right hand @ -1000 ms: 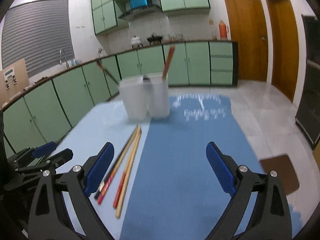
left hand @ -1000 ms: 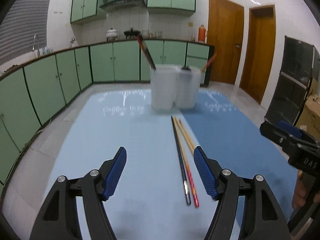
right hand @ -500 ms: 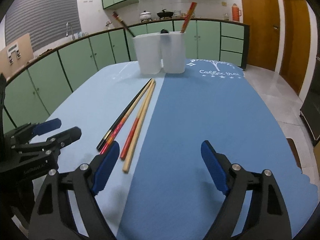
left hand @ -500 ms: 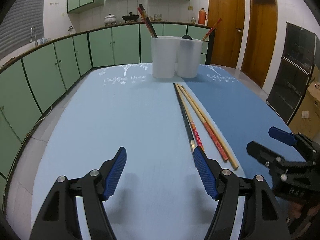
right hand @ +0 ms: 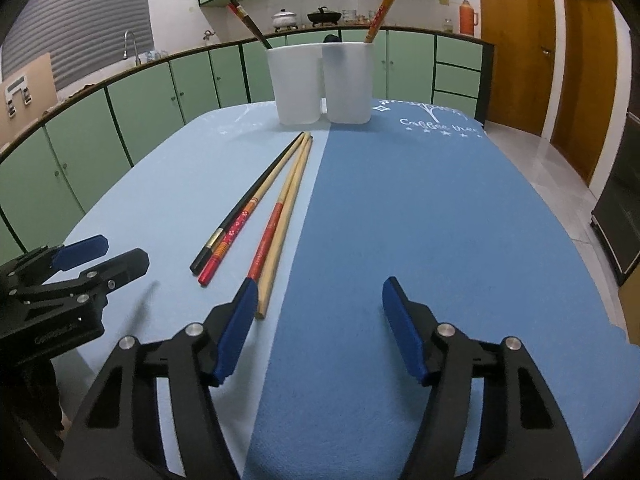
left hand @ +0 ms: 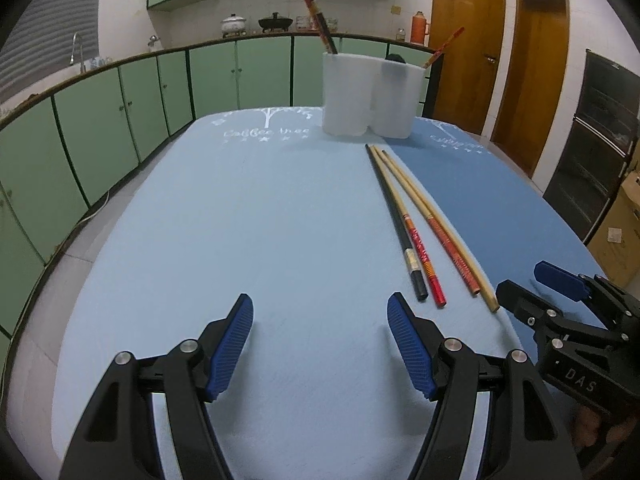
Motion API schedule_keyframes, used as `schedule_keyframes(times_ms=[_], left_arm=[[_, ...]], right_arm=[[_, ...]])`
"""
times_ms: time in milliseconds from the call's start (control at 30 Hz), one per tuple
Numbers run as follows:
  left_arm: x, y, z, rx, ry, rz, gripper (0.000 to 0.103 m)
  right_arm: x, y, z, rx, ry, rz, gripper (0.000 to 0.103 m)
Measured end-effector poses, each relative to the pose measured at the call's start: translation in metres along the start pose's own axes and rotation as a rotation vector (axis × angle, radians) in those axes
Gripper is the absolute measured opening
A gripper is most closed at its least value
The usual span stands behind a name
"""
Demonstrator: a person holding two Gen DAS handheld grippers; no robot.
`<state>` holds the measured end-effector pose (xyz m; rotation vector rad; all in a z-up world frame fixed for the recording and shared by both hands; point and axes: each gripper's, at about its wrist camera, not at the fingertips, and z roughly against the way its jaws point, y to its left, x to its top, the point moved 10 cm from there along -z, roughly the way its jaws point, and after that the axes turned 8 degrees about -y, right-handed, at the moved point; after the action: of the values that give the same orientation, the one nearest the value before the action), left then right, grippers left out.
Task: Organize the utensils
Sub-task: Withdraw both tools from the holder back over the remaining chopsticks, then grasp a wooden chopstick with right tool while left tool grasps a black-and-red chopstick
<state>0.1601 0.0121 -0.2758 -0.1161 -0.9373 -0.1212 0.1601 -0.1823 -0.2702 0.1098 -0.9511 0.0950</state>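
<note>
Both claws hang low over the near edge of the worktop (left hand: 248, 208), jaws spread wide and holding nothing. The left claw (left hand: 320, 340) sits above the pale blue mat, the right claw (right hand: 318, 328) above the darker blue mat beside it. Four chopsticks (right hand: 256, 216) lie side by side on the pale mat along the seam between the two mats, their tips pointing toward the white utensil holder (right hand: 320, 80) near the far edge. More chopsticks stand tilted in its two cups.
</note>
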Motion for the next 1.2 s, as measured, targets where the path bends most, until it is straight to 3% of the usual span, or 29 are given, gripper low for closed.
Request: schedule_keyframes(times_ms=[600,667,800,967,1200], left_arm=[[0.001,-0.004,-0.003,-0.014,-0.018,0.043,0.068],[0.002,-0.005,-0.003,-0.011,-0.022,0.043,0.068],[0.002,-0.005,-0.003,-0.006,-0.027,0.042,0.068],[0.001,-0.008,-0.004,-0.009,-0.027,0.038,0.068],[0.001,-0.022,-0.008,-0.029,-0.012,0.020,0.065]], right_arm=[[-0.004,0.015,-0.004,0.006,0.000,0.036,0.042],[-0.005,0.017,-0.005,0.005,-0.008,0.042,0.035],[-0.005,0.025,-0.006,0.033,-0.015,0.059,0.006],[-0.003,0.023,-0.006,0.045,-0.016,0.029,0.006],[0.006,-0.005,-0.004,-0.014,-0.031,-0.029,0.006]])
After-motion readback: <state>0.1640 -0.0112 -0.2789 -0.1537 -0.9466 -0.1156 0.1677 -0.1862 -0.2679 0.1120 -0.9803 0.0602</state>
